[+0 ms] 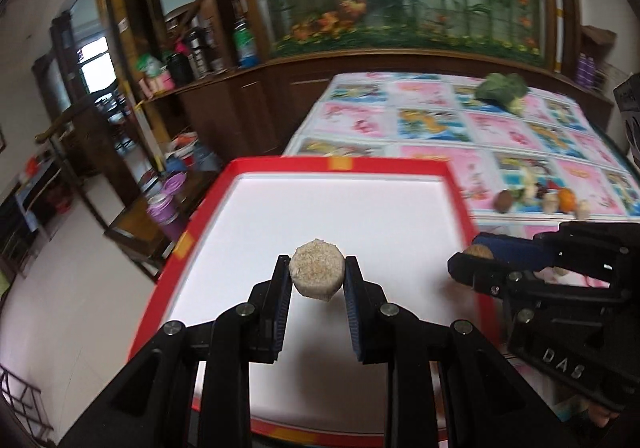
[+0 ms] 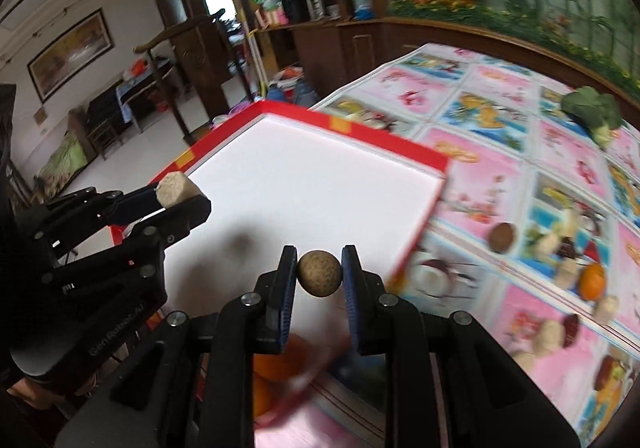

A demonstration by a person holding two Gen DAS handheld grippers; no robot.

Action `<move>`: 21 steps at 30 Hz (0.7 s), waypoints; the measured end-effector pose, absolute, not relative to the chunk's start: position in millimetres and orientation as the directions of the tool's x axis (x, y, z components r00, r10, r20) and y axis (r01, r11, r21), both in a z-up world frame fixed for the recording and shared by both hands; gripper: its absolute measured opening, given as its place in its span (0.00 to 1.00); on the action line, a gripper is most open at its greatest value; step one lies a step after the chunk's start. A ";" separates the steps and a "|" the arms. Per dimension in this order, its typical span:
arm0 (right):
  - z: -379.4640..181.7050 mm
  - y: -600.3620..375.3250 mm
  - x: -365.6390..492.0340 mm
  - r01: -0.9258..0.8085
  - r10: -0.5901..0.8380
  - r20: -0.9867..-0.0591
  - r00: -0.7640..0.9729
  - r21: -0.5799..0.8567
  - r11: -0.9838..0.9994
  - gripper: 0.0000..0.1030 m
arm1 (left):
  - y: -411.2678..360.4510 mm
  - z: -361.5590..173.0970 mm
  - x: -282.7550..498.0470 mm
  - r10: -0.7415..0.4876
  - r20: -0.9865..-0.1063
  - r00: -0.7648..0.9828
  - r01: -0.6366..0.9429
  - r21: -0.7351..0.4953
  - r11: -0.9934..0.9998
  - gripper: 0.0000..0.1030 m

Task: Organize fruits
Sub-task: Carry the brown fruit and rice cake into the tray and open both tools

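Observation:
My left gripper [image 1: 317,277] is shut on a pale, flat-topped octagonal piece [image 1: 316,274] and holds it above the white floor of the red-rimmed tray [image 1: 280,162]. In the right wrist view that same piece [image 2: 174,189] shows at the left gripper's tips [image 2: 188,198]. My right gripper [image 2: 320,274] is shut on a small brown speckled ball [image 2: 320,274], above the tray's near right part [image 2: 416,156]. From the left wrist view the right gripper [image 1: 472,258] reaches in from the right with the ball [image 1: 480,251] partly hidden.
Small brown, pale and orange fruits [image 2: 592,280] lie in a loose group on the patterned cloth right of the tray. A broccoli head [image 2: 592,110] sits at the table's far right. Orange fruit [image 2: 276,368] shows blurred below the right gripper. A wooden cabinet runs behind.

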State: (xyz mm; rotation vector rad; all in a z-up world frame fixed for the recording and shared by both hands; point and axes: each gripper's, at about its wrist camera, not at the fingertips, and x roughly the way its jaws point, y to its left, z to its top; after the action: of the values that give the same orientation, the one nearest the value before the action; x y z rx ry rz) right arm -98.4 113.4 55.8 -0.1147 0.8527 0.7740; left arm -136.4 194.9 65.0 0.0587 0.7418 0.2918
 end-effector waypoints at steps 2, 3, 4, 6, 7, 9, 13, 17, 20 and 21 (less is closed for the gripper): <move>48.6 126.7 -98.1 -0.663 0.564 -0.729 0.388 0.205 0.720 0.24 | 204.2 60.5 -139.7 0.296 -0.662 0.688 -0.262 0.154 0.953 0.24; 47.3 129.4 -98.2 -0.663 0.560 -0.733 0.386 0.201 0.721 0.24 | 207.3 58.5 -140.4 0.301 -0.664 0.684 -0.268 0.155 0.951 0.24; 44.7 133.4 -97.5 -0.664 0.556 -0.737 0.384 0.198 0.721 0.24 | 210.8 56.6 -141.6 0.304 -0.668 0.680 -0.273 0.154 0.950 0.24; 40.2 138.4 -96.3 -0.663 0.550 -0.747 0.373 0.200 0.721 0.24 | 215.8 52.8 -141.8 0.306 -0.676 0.671 -0.279 0.152 0.948 0.24; 38.2 139.7 -95.7 -0.661 0.545 -0.753 0.369 0.200 0.723 0.24 | 216.6 50.5 -141.7 0.308 -0.678 0.667 -0.281 0.154 0.947 0.24; 33.2 142.1 -94.6 -0.657 0.532 -0.766 0.360 0.196 0.728 0.24 | 218.9 47.4 -142.0 0.307 -0.686 0.660 -0.282 0.152 0.947 0.24; 26.7 144.0 -95.4 -0.653 0.516 -0.782 0.351 0.190 0.733 0.24 | 223.5 41.1 -142.4 0.305 -0.699 0.647 -0.287 0.148 0.946 0.24; 23.9 145.7 -95.0 -0.649 0.510 -0.788 0.344 0.192 0.736 0.24 | 227.6 35.5 -140.0 0.303 -0.716 0.629 -0.290 0.146 0.946 0.24; 21.9 146.8 -94.2 -0.651 0.510 -0.789 0.343 0.192 0.735 0.24 | 229.7 29.6 -138.7 0.299 -0.733 0.610 -0.291 0.143 0.946 0.24; 22.2 146.8 -94.2 -0.651 0.510 -0.789 0.343 0.192 0.734 0.24 | 230.1 27.8 -138.3 0.298 -0.738 0.605 -0.291 0.143 0.946 0.24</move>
State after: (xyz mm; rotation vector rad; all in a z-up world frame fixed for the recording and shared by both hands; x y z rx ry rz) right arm -94.2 146.8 22.2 -0.1677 0.9584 0.7589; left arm -138.3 230.1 27.8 0.0083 0.8556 0.3407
